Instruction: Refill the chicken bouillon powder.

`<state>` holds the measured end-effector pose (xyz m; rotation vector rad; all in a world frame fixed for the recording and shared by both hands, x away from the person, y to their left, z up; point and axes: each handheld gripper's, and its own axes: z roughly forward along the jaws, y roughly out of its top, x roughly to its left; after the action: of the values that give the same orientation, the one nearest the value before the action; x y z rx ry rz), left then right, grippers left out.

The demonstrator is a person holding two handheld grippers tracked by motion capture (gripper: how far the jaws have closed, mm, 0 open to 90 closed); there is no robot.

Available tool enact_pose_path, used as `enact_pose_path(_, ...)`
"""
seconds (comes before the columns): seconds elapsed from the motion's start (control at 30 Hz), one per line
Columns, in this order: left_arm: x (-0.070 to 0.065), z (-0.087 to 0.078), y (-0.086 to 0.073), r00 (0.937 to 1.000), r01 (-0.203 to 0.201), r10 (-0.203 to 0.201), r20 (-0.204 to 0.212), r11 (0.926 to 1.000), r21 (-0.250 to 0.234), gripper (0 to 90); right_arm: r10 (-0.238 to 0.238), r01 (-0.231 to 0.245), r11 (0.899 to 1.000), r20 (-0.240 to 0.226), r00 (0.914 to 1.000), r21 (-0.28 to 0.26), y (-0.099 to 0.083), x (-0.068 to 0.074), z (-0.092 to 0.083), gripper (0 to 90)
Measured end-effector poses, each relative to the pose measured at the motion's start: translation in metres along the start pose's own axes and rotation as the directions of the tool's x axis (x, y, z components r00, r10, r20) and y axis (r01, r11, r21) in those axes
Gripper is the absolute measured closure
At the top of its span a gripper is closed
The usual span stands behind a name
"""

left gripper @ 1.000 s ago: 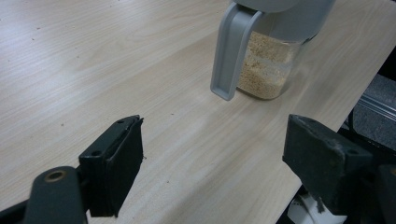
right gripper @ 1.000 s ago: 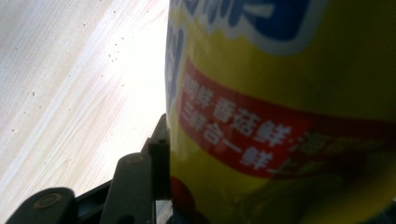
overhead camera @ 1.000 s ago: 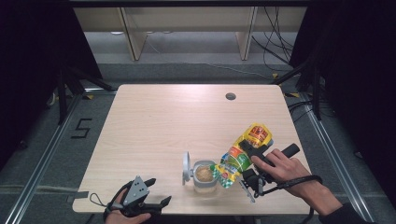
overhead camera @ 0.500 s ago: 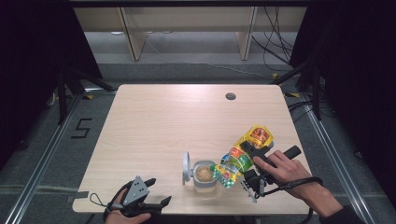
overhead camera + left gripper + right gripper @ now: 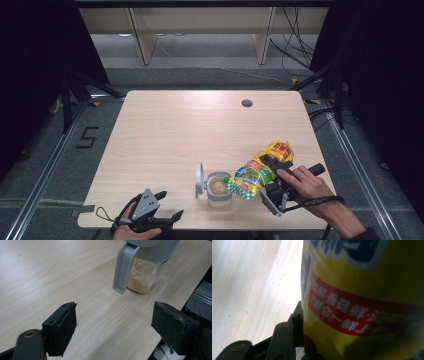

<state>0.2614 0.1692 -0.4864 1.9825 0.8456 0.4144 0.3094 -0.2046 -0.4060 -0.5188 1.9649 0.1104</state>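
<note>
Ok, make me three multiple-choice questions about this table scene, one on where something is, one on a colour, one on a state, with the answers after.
1. Where does the jar stand?
A. near the table's front edge
B. by the far hole
C. on the floor

2. What is the main colour of the packet?
A. white
B. yellow
C. black

3. How is the left gripper?
A. shut on the jar
C. shut on the packet
B. open, holding nothing

Answers:
1 A, the high view shows it near the front edge of the table.
2 B, yellow with red and green print.
3 B, its jaws stand apart over bare wood in the left gripper view, while the right gripper holds the packet tilted over the jar.
</note>
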Motion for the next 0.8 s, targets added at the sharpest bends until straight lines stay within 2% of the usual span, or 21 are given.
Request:
enact_pose_path(0.07,-0.001,0.001,0.0,0.9999,0.013,-0.013,0.005,0.9998,-0.012,19.3,0.034,-0.034,0.999,-0.005,0.9994,-0.015,-0.002,0.003,0.001,55.5)
enact_pose_path(0.1,-0.001,0.001,0.0,0.9999,0.013,-0.013,0.003,0.9998,-0.011,19.4,0.074,-0.074,0.997,-0.002,0.9972,-0.024,-0.002,0.005,0.002,55.7)
enact_pose_path(0.13,-0.001,0.0,0.0,0.9999,0.014,-0.014,0.004,0.9998,-0.012,19.4,0.079,-0.079,0.996,0.0,0.9969,-0.029,-0.003,0.005,0.001,55.9)
enact_pose_path(0.17,-0.002,0.001,0.0,0.9997,0.025,-0.024,0.007,0.9996,-0.017,19.4,0.137,-0.137,0.99,0.001,0.9905,-0.028,-0.004,0.008,0.001,56.1)
enact_pose_path(0.23,-0.002,0.001,0.0,0.9995,0.032,-0.032,0.008,0.9993,-0.022,19.4,0.149,-0.149,0.987,0.004,0.9888,-0.056,-0.006,0.009,0.001,56.7)
enact_pose_path(0.27,-0.001,0.001,0.0,0.9999,0.012,-0.012,0.001,0.9999,-0.01,19.4,0.224,-0.223,0.973,0.0,0.9747,-0.05,-0.006,0.014,0.0,57.4)
enact_pose_path(0.3,0.0,0.0,0.0,1.0,-0.004,0.004,-0.002,1.0,0.006,19.4,0.246,-0.245,0.967,0.002,0.9692,-0.068,-0.007,0.016,0.0,58.2)
enact_pose_path(0.33,0.0,0.0,0.0,1.0,-0.003,0.004,-0.002,1.0,0.005,19.4,0.259,-0.259,0.964,-0.002,0.9658,-0.065,-0.007,0.017,-0.001,58.4)
enact_pose_path(0.37,0.0,0.0,0.0,1.0,-0.004,0.004,-0.002,1.0,0.005,19.4,0.242,-0.241,0.967,-0.007,0.9703,-0.078,-0.008,0.017,0.0,58.6)
enact_pose_path(0.4,-0.001,0.0,0.0,1.0,0.008,-0.008,0.001,0.9999,-0.006,19.4,0.25,-0.249,0.965,-0.007,0.9683,-0.081,-0.008,0.018,0.0,58.7)
enact_pose_path(0.43,-0.001,0.0,0.0,0.9999,0.015,-0.015,0.004,0.9998,-0.013,19.4,0.316,-0.316,0.945,-0.017,0.9486,-0.078,-0.008,0.024,0.0,58.8)
enact_pose_path(0.47,-0.002,0.0,0.0,0.9998,0.019,-0.019,0.006,0.9997,-0.016,19.4,0.349,-0.35,0.934,-0.024,0.9368,-0.078,-0.009,0.025,0.0,58.9)
enact_pose_path(0.53,-0.002,0.001,0.0,0.9997,0.024,-0.024,0.006,0.9996,-0.016,19.4,0.38,-0.381,0.918,-0.034,0.9244,-0.107,-0.012,0.027,0.001,59.2)
enact_pose_path(0.57,-0.002,0.001,0.0,0.9997,0.025,-0.025,0.007,0.9995,-0.016,19.3,0.371,-0.372,0.921,-0.035,0.928,-0.112,-0.012,0.027,0.001,59.4)
enact_pose_path(0.6,-0.002,0.001,0.0,0.9996,0.027,-0.027,0.008,0.9994,-0.022,19.4,0.382,-0.383,0.916,-0.03,0.9237,-0.121,-0.012,0.028,0.001,59.5)
enact_pose_path(0.63,0.0,0.0,0.0,1.0,0.006,-0.006,0.0,1.0,-0.003,19.4,0.44,-0.442,0.889,-0.046,0.8969,-0.119,-0.012,0.033,0.002,59.6)
enact_pose_path(0.67,-0.001,0.001,0.0,0.9999,0.015,-0.015,0.007,0.9999,-0.005,19.4,0.419,-0.421,0.897,-0.041,0.907,-0.134,-0.012,0.032,0.002,59.9)
enact_pose_path(0.7,0.0,0.0,0.0,1.0,0.0,0.0,-0.001,1.0,0.005,19.4,0.469,-0.473,0.871,-0.059,0.881,-0.135,-0.012,0.036,0.003,60.1)
enact_pose_path(0.8,-0.002,0.001,0.0,0.9997,0.025,-0.025,0.007,0.9995,-0.017,19.4,0.515,-0.52,0.839,-0.071,0.8541,-0.161,-0.013,0.038,0.006,61.0)
